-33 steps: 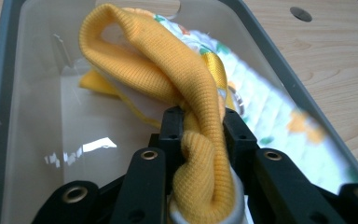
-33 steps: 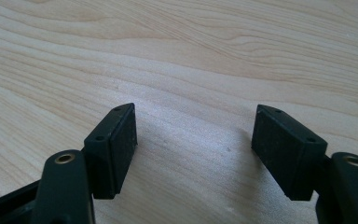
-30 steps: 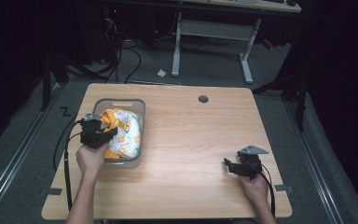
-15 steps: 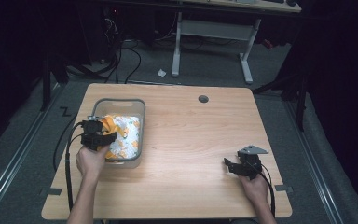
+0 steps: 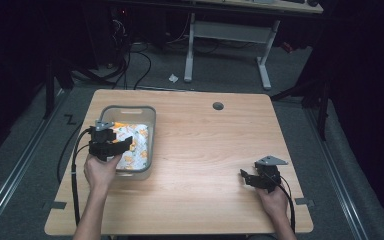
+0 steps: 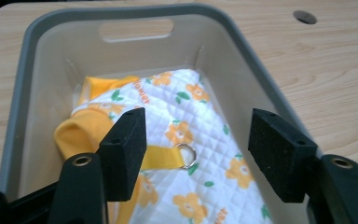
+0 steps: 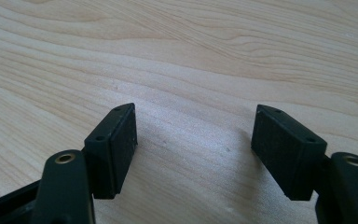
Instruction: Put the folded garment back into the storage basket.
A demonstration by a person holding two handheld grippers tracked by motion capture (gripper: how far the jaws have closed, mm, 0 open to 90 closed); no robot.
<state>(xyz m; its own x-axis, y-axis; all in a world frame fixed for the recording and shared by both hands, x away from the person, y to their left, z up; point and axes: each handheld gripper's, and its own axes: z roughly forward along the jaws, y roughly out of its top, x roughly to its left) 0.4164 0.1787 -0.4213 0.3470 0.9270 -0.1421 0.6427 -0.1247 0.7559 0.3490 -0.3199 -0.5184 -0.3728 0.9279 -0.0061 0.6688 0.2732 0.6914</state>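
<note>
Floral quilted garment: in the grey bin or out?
In. The white quilted garment with orange flowers lies inside the grey plastic bin; the left gripper jaws, just opened, stand apart above it.

Quilted floral garment (image 6: pixel 200 154) crumpled in grey bin (image 6: pixel 270 88)

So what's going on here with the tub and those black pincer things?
A person holds a gripper in each hand. The left gripper, its jaws just opened, hangs over a flowered quilted garment lying in the grey tub, touching nothing. The right gripper rests open above bare table.
</note>
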